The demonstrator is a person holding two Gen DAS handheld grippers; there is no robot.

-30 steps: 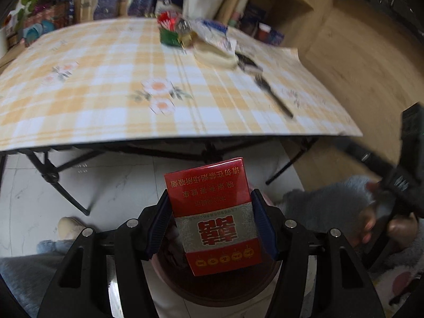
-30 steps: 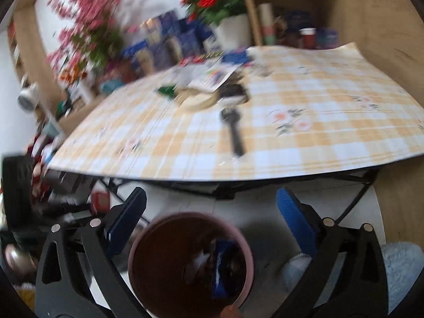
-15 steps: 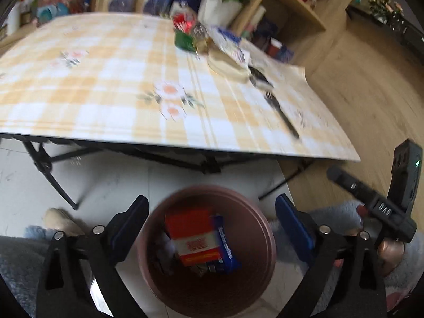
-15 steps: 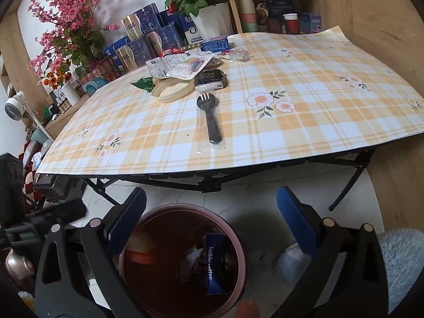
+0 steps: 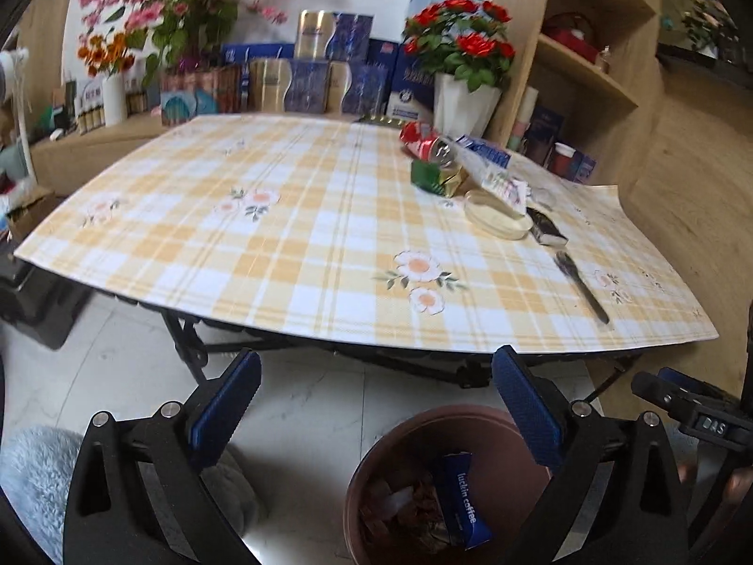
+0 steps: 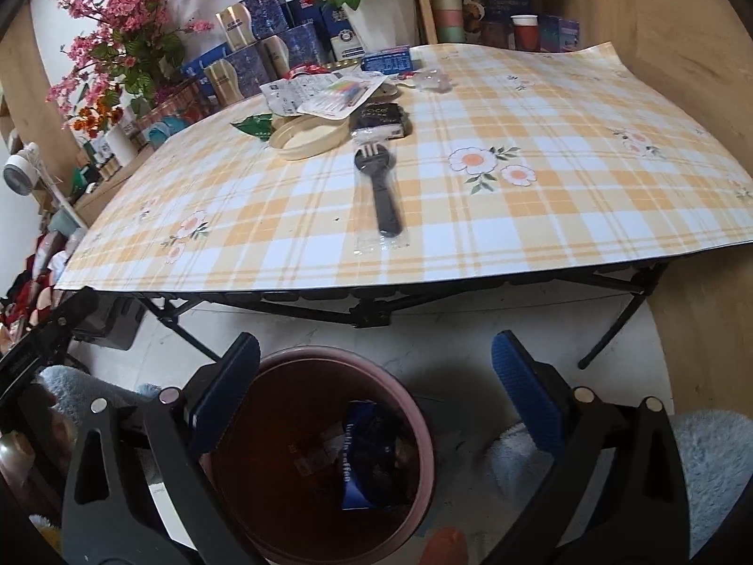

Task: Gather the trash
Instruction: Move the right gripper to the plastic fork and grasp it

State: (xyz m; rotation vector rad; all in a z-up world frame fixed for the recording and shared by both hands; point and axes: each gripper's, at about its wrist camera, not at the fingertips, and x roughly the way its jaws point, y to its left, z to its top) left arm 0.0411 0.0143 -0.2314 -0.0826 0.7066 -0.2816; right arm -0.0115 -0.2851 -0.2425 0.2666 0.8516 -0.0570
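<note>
So both tools are empty right now. The left tool [image 5: 374,416] has just been opening its jaws and there's nothing between them; the right tool [image 6: 376,405] is spread wide too, nothing in it. Both hang over the brown bin [image 6: 426,428] on the floor at the bottom of the frame, which already has a blue coffee wrapper [image 5: 463,501] and other scraps inside.

What's left is up on the bench [image 5: 188,216]. The nearest piece looks like the black fork in its clear sleeve [image 6: 381,188]. In the right view it sits dead centre, straight ahead above the right tool, long axis running away from the camera, handle end toward the near edge. In the left view it's way off at the right edge, lying diagonal. So I'd guess the right hand is the better one for it (straighter line, no wrist twisting).

Just behind the fork: a round cream lid [image 6: 308,139], a dark packet [image 6: 379,117], printed leaflets [image 6: 324,89], a green wrapper [image 5: 430,176] and a crushed red can [image 5: 423,143]. Nothing stands between the tool and the fork except the bench edge.
</note>
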